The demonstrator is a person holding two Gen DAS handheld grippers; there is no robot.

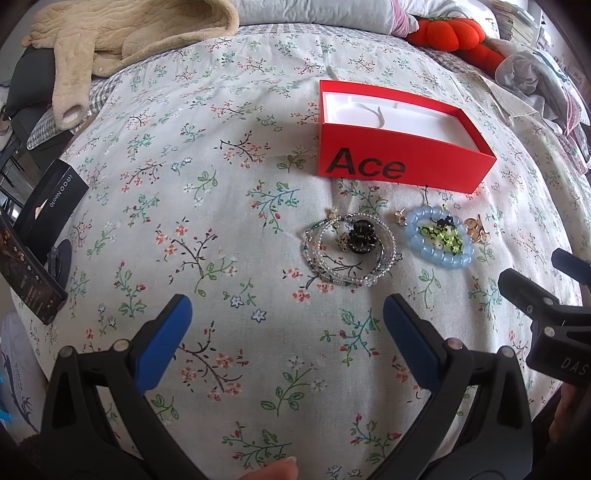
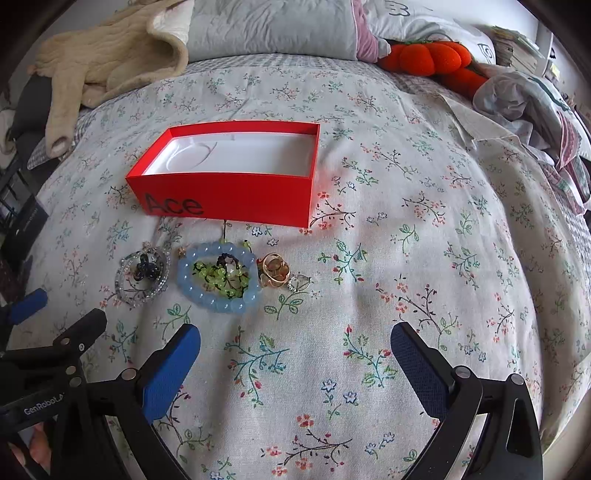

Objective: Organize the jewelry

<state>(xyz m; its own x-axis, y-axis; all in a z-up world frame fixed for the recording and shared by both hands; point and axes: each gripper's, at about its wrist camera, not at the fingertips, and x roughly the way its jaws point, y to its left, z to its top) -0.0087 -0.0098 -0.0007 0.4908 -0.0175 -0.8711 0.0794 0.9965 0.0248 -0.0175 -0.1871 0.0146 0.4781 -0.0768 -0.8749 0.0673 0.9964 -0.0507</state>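
Note:
An open red box marked "Ace" [image 1: 397, 162] [image 2: 236, 201] with a white empty inside lies on the floral bedspread. In front of it lie a clear beaded bracelet [image 1: 349, 271] [image 2: 142, 291] around a black ornament [image 1: 364, 234], a light-blue bead bracelet [image 1: 437, 254] [image 2: 218, 295] around green beads, and gold rings [image 1: 476, 229] [image 2: 273, 271]. My left gripper [image 1: 288, 325] is open and empty, short of the clear bracelet. My right gripper [image 2: 295, 350] is open and empty, to the right of the jewelry.
A beige plush blanket [image 1: 122, 40] and pillows lie at the bed's head, with an orange plush toy [image 1: 447, 33] [image 2: 432, 59] and crumpled clothes [image 2: 535, 107] at the right. Black boxes [image 1: 48, 206] sit at the bed's left edge.

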